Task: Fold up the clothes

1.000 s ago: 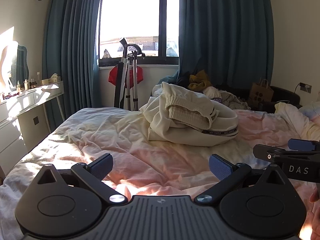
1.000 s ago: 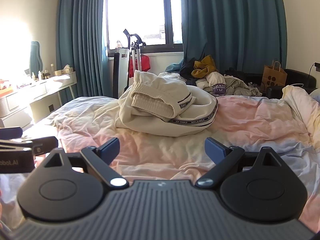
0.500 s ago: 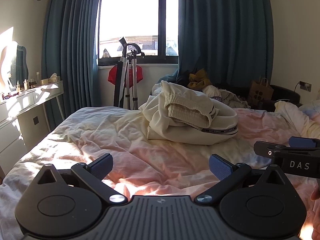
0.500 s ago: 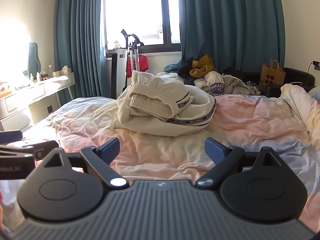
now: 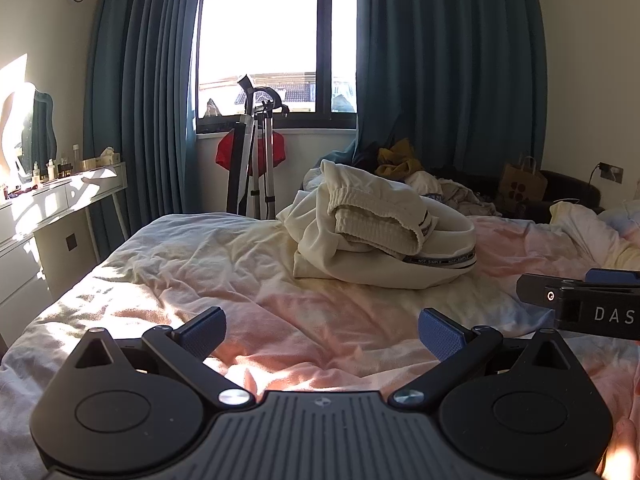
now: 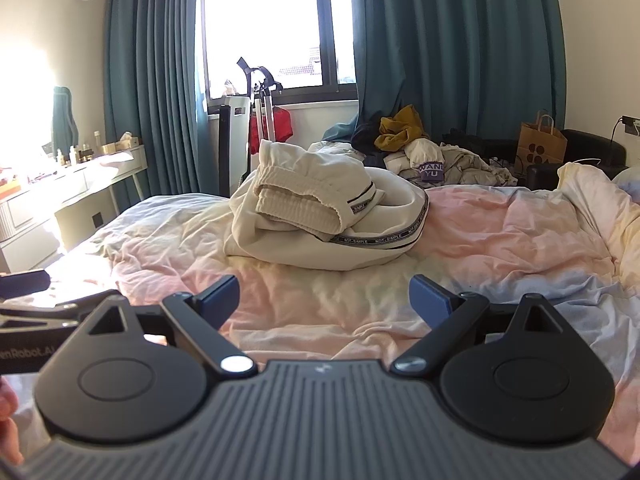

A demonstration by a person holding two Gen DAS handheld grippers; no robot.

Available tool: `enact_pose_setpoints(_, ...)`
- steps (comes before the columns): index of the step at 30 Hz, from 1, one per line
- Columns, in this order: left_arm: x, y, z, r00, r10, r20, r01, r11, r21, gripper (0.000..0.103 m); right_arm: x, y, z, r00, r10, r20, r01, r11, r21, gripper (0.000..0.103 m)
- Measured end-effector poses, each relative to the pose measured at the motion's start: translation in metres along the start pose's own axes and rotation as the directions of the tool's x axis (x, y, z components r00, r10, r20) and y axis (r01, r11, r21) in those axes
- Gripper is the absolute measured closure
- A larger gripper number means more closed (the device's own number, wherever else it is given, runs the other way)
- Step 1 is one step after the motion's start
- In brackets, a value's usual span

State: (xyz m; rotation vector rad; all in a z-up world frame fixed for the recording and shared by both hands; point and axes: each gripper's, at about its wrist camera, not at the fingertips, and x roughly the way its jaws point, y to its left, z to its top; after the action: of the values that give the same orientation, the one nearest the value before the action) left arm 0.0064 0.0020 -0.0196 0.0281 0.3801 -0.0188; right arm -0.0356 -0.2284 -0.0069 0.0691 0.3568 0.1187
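Observation:
A crumpled cream garment [image 5: 380,236] with a ribbed waistband and black lettered trim lies in a heap on the bed's far middle; it also shows in the right wrist view [image 6: 324,216]. My left gripper [image 5: 322,330] is open and empty, held low over the near bedding, well short of the garment. My right gripper [image 6: 324,296] is open and empty too, also short of the garment. The right gripper shows at the right edge of the left wrist view [image 5: 580,304]. The left gripper shows at the left edge of the right wrist view [image 6: 36,312].
The bed [image 5: 208,280] has rumpled pink and cream bedding. A pile of other clothes [image 6: 424,156] lies behind it under the teal curtains. A tripod [image 5: 260,160] stands by the window. A white dresser [image 5: 60,216] is at left, a paper bag [image 6: 540,144] at right.
Both grippers have shifted slightly; the garment sits a little lower and larger in both views. Both grippers stay open and empty.

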Motion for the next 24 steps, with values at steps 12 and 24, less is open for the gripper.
enact_pose_setpoints(12, 0.088, -0.007, 0.011, 0.992, -0.119, -0.047, 0.12, 0.993, 0.007, 0.0, 0.014, -0.017, -0.006, 0.998, -0.051, -0.03, 0.053, 0.997, 0.064, 0.01)
enact_pose_setpoints(24, 0.266, -0.035, 0.064, 0.996, 0.052, 0.071, -0.063, 0.984, 0.165, 0.004, 0.075, -0.031, -0.024, 0.992, -0.085, -0.091, 0.096, 0.988, 0.119, 0.01)
